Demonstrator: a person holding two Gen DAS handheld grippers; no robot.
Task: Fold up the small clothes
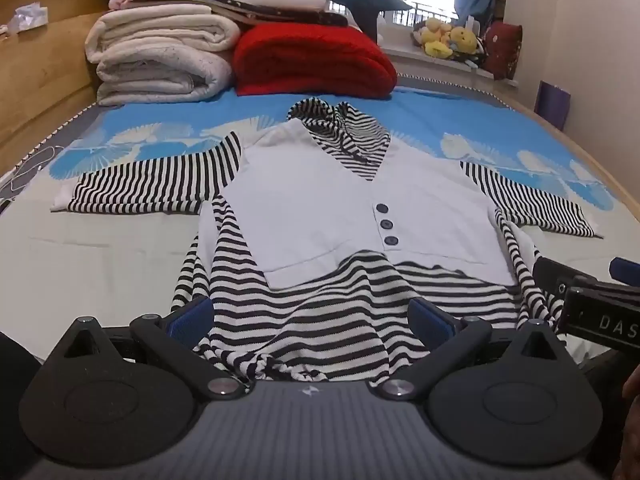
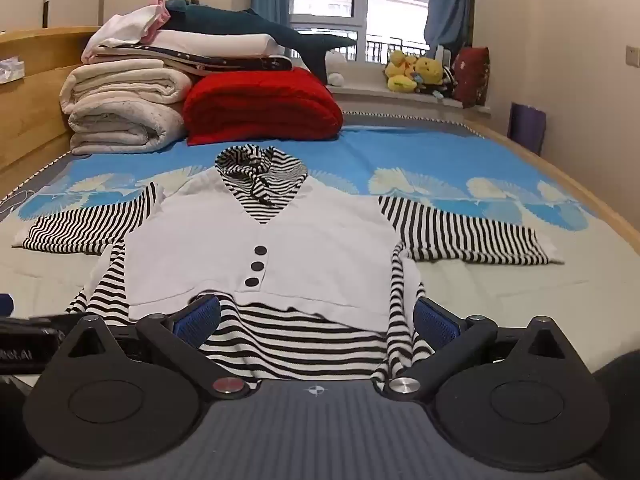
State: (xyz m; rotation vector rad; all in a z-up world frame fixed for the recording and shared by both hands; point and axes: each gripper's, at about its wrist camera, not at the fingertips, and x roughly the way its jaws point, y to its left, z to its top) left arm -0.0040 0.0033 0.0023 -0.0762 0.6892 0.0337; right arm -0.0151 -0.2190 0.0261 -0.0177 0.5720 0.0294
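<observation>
A small black-and-white striped hooded top with a white vest front (image 1: 320,204) and three dark buttons lies flat on the bed, sleeves spread to both sides; it also shows in the right wrist view (image 2: 304,248). My left gripper (image 1: 312,316) is open, its blue pads wide apart over the striped hem at the garment's near left. My right gripper (image 2: 316,316) is open over the hem at the near right, and its body shows at the right edge of the left wrist view (image 1: 592,304). Neither holds cloth.
Folded white quilts (image 1: 160,56) and a red blanket (image 1: 312,60) are stacked at the head of the bed. A wooden bed frame (image 1: 36,80) runs along the left. Yellow plush toys (image 2: 416,72) sit on the windowsill. The blue patterned sheet (image 1: 460,120) surrounds the garment.
</observation>
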